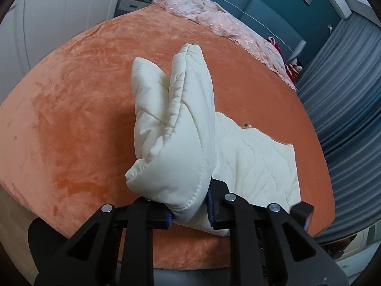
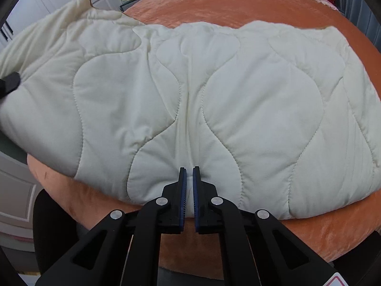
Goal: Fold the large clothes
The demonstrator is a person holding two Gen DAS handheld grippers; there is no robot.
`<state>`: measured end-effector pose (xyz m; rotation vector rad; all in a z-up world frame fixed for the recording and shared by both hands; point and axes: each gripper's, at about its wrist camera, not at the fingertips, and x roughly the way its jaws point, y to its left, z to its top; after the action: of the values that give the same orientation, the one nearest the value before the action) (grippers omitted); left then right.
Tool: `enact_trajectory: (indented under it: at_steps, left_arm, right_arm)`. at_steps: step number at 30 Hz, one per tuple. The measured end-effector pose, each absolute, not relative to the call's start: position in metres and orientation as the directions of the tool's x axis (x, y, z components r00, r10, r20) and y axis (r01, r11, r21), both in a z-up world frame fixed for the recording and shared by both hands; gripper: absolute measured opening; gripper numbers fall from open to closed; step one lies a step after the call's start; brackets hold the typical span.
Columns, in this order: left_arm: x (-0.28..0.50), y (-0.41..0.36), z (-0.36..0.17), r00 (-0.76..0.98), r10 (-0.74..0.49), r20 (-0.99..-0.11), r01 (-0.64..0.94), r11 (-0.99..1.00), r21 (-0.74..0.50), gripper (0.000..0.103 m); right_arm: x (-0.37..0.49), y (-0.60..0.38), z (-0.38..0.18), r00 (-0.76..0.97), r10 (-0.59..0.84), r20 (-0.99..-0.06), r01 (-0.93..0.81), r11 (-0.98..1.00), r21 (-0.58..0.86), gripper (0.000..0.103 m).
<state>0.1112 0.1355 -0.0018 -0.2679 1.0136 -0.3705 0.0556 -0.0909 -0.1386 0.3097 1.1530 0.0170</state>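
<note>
A cream quilted blanket [image 2: 214,100] lies spread across the orange bed [image 2: 238,4]. My left gripper [image 1: 189,211] is shut on a thick folded corner of the blanket [image 1: 176,128] and holds it raised above the bed, the bunched folds standing up in front of the camera. My right gripper [image 2: 189,174] is shut on the blanket's near edge at the middle, pinching a thin fold between its blue pads [image 2: 182,190]. The left gripper's black tip [image 2: 9,83] shows at the far left of the right wrist view.
The orange velvet bed cover [image 1: 71,109] reaches to a pink lace cover [image 1: 214,16] at the head. A teal headboard [image 1: 250,2] and grey striped curtain [image 1: 345,100] stand to the right, white wardrobe doors [image 1: 59,12] and a dark nightstand [image 1: 128,4] to the left.
</note>
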Motion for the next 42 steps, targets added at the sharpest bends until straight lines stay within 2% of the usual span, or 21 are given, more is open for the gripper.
enact_trajectory:
  at_steps: [4, 9, 18, 25, 28, 29, 30, 31, 32, 33, 35, 36, 38, 40, 42]
  left_arm:
    - [0.091, 0.092, 0.032, 0.530, -0.411, -0.742, 0.309, 0.908, -0.282, 0.019]
    - [0.086, 0.022, 0.047, 0.503, -0.469, -0.726, 0.449, 0.859, -0.244, 0.019]
    - [0.081, -0.119, -0.004, 0.338, -0.482, -0.809, 0.602, 0.771, -0.208, 0.019]
    - [0.062, -0.161, -0.058, 0.256, -0.418, -0.871, 0.638, 0.750, -0.172, 0.019]
    - [0.058, -0.144, -0.046, 0.261, -0.454, -0.852, 0.629, 0.749, -0.207, 0.029]
    - [0.057, -0.132, -0.035, 0.263, -0.487, -0.833, 0.625, 0.744, -0.237, 0.041]
    - [0.055, -0.121, -0.025, 0.259, -0.520, -0.814, 0.623, 0.734, -0.271, 0.059]
    - [0.052, -0.106, -0.012, 0.262, -0.553, -0.791, 0.616, 0.727, -0.304, 0.067]
    - [0.050, -0.095, 0.001, 0.274, -0.571, -0.774, 0.603, 0.729, -0.325, 0.081]
    - [0.050, -0.082, 0.015, 0.291, -0.586, -0.756, 0.587, 0.734, -0.342, 0.083]
    - [0.059, -0.048, 0.037, 0.326, -0.608, -0.724, 0.544, 0.747, -0.382, 0.083]
    - [0.068, -0.033, 0.043, 0.362, -0.581, -0.729, 0.505, 0.779, -0.370, 0.083]
    - [0.090, -0.018, 0.047, 0.432, -0.488, -0.758, 0.419, 0.853, -0.311, 0.083]
    - [0.122, -0.007, 0.040, 0.482, -0.370, -0.794, 0.326, 0.917, -0.230, 0.081]
    - [0.153, 0.002, 0.032, 0.505, -0.304, -0.808, 0.249, 0.947, -0.201, 0.076]
  right_arm:
    - [0.042, -0.114, -0.117, 0.437, 0.207, -0.875, 0.152, 0.942, 0.299, 0.002]
    - [0.007, -0.177, -0.087, 0.483, 0.134, -0.865, 0.237, 0.931, 0.277, 0.005]
    - [-0.043, -0.276, -0.081, 0.514, 0.055, -0.856, 0.413, 0.859, 0.302, 0.012]
    - [-0.058, -0.317, -0.087, 0.509, 0.040, -0.860, 0.478, 0.818, 0.321, 0.012]
    - [-0.055, -0.330, -0.079, 0.511, 0.048, -0.858, 0.488, 0.806, 0.335, 0.014]
    - [-0.052, -0.334, -0.074, 0.520, 0.048, -0.853, 0.484, 0.806, 0.340, 0.017]
    - [-0.049, -0.336, -0.068, 0.533, 0.044, -0.845, 0.476, 0.810, 0.342, 0.017]
    - [-0.045, -0.339, -0.060, 0.543, 0.037, -0.839, 0.467, 0.817, 0.339, 0.019]
    - [-0.037, -0.339, -0.050, 0.560, 0.037, -0.828, 0.450, 0.825, 0.341, 0.026]
    - [-0.031, -0.340, -0.041, 0.579, 0.043, -0.814, 0.435, 0.829, 0.352, 0.029]
    - [-0.009, -0.341, -0.021, 0.624, 0.071, -0.778, 0.391, 0.834, 0.390, 0.043]
    - [0.004, -0.339, -0.014, 0.639, 0.083, -0.765, 0.374, 0.835, 0.403, 0.046]
    - [0.036, -0.336, -0.002, 0.657, 0.118, -0.745, 0.349, 0.828, 0.440, 0.059]
    - [0.072, -0.333, 0.003, 0.654, 0.170, -0.737, 0.329, 0.814, 0.480, 0.060]
    - [0.110, -0.326, -0.001, 0.632, 0.215, -0.745, 0.316, 0.806, 0.501, 0.061]
